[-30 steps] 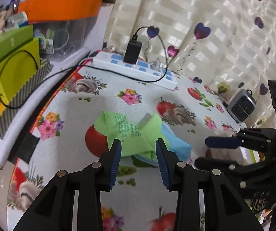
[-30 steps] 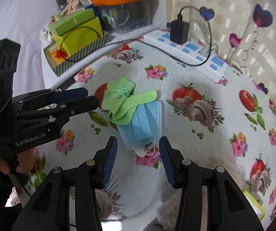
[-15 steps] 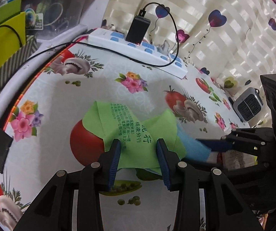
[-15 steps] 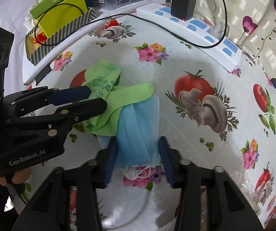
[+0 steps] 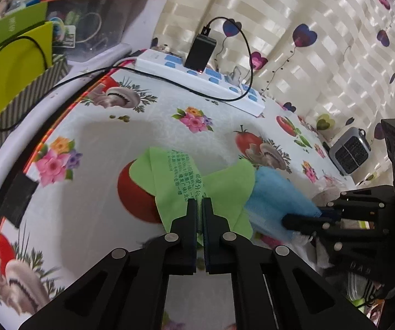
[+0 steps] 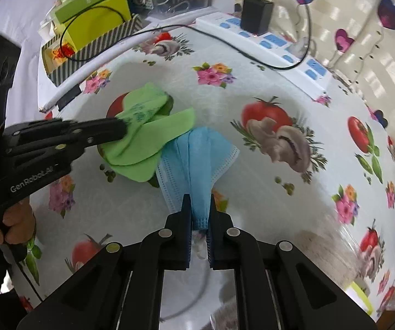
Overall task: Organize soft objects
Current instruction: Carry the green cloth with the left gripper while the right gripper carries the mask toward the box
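Observation:
A green face mask (image 5: 186,181) lies in the middle of the patterned tablecloth (image 5: 92,137), overlapping a blue face mask (image 5: 277,195) to its right. My left gripper (image 5: 200,206) is shut on the near edge of the green mask (image 6: 147,134). My right gripper (image 6: 199,206) is shut on the near end of the blue mask (image 6: 197,162), bunching it. In the right wrist view the left gripper (image 6: 124,129) comes in from the left. In the left wrist view the right gripper (image 5: 302,218) comes in from the right.
A white power strip (image 5: 205,79) with a black charger (image 5: 200,52) and cable lies at the back by the curtain. A striped box with green cartons (image 5: 13,63) stands at the left. A small grey heater (image 5: 348,151) sits at the right.
Both grippers moved forward over the masks and closed: the left on the green mask, the right on the blue mask, which is now pinched into a ridge.

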Demonstrator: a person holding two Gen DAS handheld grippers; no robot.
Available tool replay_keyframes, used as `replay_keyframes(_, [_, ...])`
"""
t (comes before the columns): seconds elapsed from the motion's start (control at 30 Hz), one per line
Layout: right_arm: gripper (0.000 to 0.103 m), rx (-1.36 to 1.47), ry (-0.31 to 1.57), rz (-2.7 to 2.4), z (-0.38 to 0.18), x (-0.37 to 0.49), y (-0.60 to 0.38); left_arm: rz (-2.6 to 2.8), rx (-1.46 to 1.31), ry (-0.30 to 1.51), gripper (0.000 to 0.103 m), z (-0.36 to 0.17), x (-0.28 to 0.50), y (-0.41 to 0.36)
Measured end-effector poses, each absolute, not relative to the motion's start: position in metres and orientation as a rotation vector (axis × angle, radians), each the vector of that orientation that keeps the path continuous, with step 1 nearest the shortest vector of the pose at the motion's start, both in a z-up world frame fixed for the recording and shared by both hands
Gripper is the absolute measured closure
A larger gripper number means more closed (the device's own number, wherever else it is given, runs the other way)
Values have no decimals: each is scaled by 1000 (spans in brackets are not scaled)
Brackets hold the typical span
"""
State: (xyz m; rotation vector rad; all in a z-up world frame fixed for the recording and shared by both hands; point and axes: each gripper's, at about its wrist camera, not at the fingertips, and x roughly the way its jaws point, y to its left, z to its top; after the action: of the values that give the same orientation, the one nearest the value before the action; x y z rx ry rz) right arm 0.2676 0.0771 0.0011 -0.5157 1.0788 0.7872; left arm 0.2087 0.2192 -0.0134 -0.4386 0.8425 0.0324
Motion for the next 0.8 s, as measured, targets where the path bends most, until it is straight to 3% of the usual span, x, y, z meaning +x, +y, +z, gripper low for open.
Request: replay_keyframes(0.8, [94,-243,843,779,79,177,-23,-106,-415,651,99,77,101,154])
